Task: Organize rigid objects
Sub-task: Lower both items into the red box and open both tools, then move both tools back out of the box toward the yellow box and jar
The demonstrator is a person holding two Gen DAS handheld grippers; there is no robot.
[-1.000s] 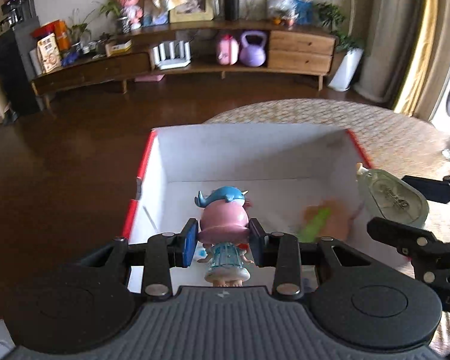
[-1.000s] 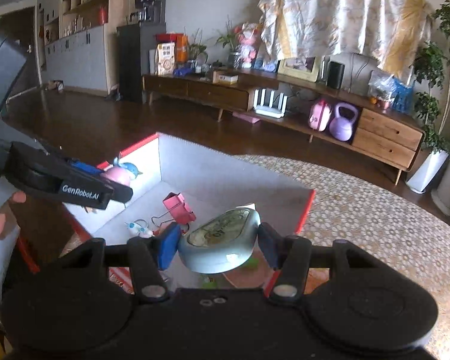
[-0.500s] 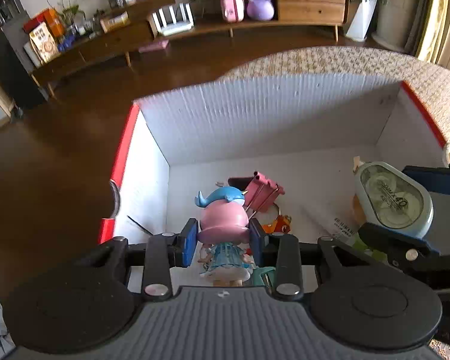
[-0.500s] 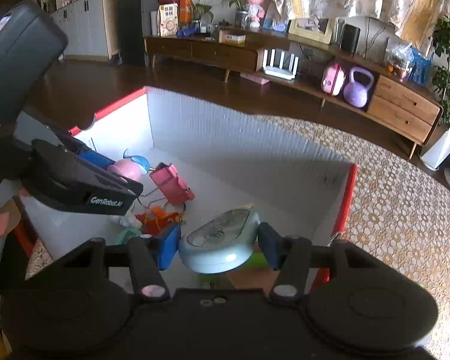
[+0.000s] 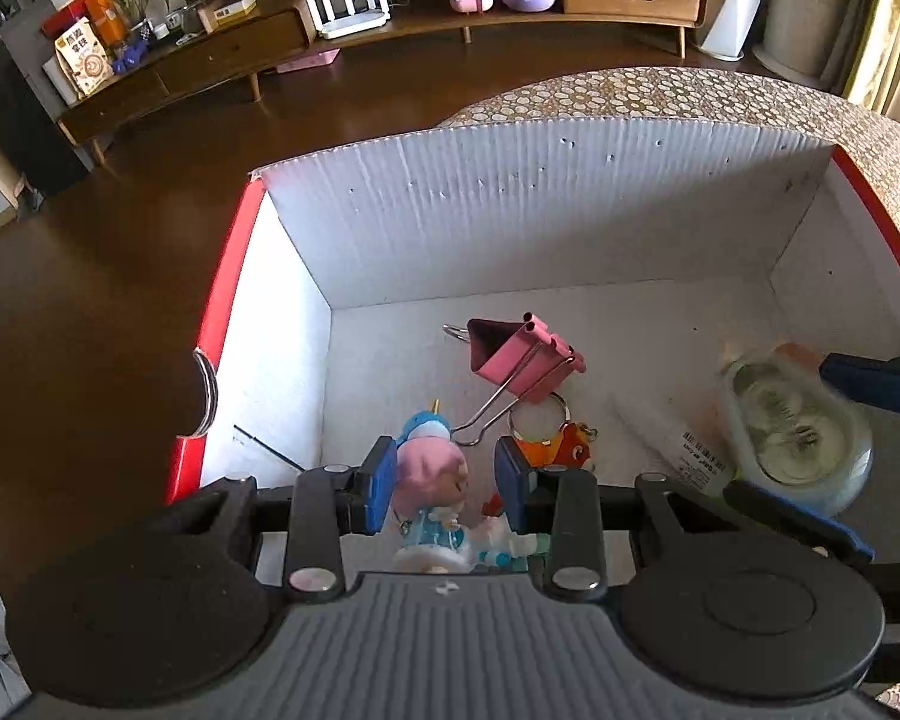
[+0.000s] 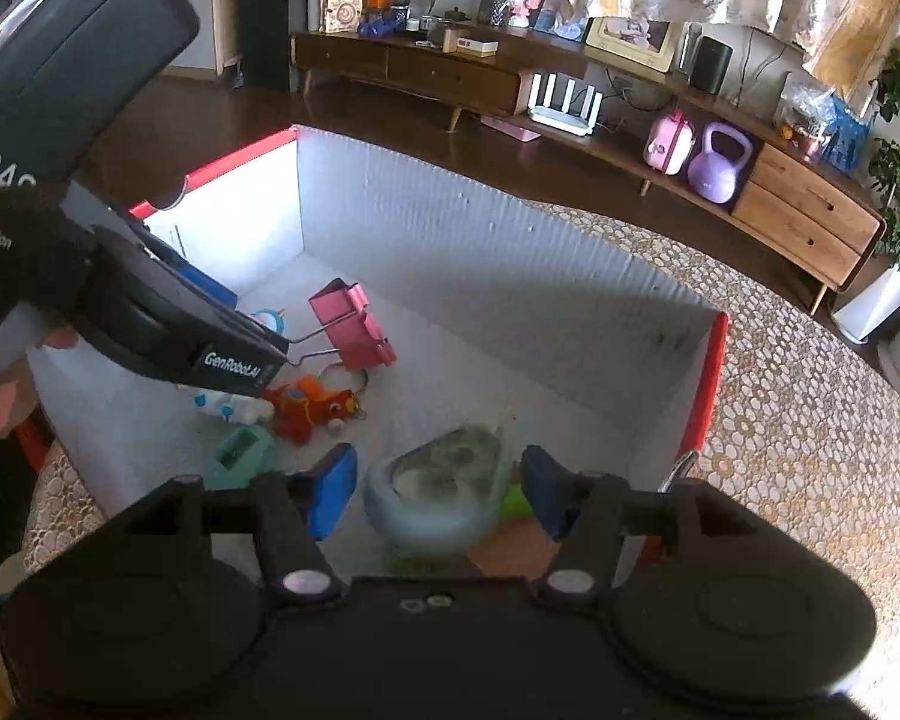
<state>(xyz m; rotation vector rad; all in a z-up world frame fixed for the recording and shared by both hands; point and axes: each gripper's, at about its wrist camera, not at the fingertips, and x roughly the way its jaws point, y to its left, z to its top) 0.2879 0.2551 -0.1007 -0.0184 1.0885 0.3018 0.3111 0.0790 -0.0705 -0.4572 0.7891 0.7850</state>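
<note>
Both grippers low inside the box, each over its own item.

Left gripper: figurine seen between the pads, upright, leaning toward the left pad; gap at the right pad, so grip cannot be told. Right gripper: jaws opening, pads clear of the tape dispenser, which is blurred, apparently dropping to the box floor just below, long axis pointing away.
</note>
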